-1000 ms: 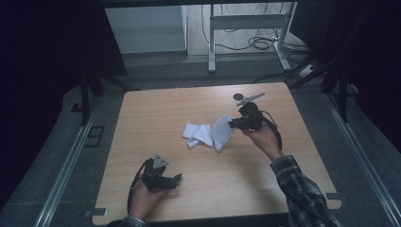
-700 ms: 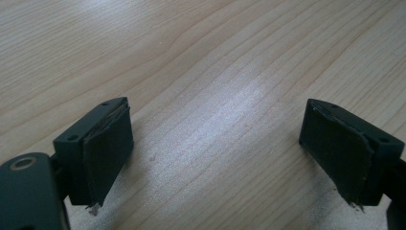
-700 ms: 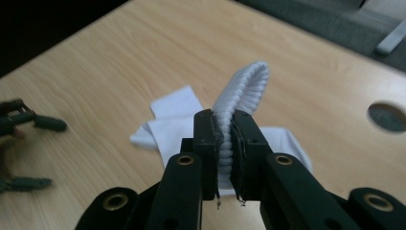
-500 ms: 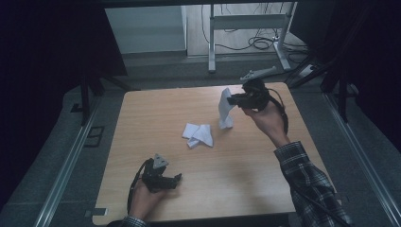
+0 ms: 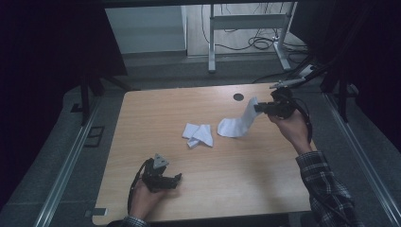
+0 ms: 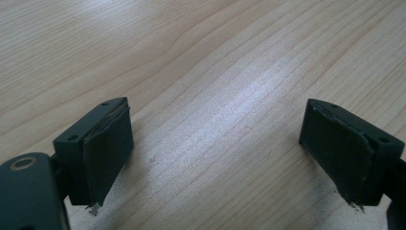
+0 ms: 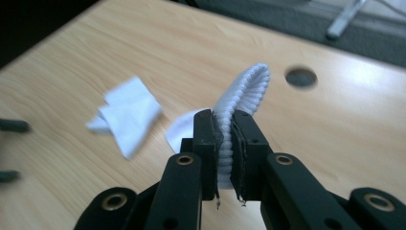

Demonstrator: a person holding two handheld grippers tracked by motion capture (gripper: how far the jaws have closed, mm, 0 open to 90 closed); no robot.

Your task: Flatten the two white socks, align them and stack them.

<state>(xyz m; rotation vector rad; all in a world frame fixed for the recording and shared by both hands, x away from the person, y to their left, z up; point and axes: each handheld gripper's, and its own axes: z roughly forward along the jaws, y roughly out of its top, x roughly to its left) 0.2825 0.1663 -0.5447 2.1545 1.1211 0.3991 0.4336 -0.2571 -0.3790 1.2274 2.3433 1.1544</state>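
My left gripper (image 5: pixel 166 181) rests low over the near left part of the pale wooden table (image 5: pixel 156 113), held in my left hand (image 5: pixel 144 198). Its jaws stand wide apart with nothing between them; in the left gripper view both black pads (image 6: pixel 109 148) frame only bare wood grain. I judge I park it there to keep it clear of the work while staying ready to come in when a second grip is wanted.

Toward the middle of the table lies a small crumpled white sock (image 5: pixel 198 135), folded on itself and flat on the wood, apart from both grippers. It looks like the mate of the one in hand, waiting its turn.

Just right of it is the white ribbed sock (image 5: pixel 236 124) I am working with. Its lower end trails on the table near the crumpled one, while its upper end rises to my right gripper (image 5: pixel 259 108), near the round dark hole (image 5: pixel 238 97) at the far edge. The right gripper view shows the jaws clamped tight on the ribbed cuff (image 7: pixel 239 103), which arches up above the pads. Holding it by the cuff lets the sock hang out to full length, which I think makes it easier to lay flat.
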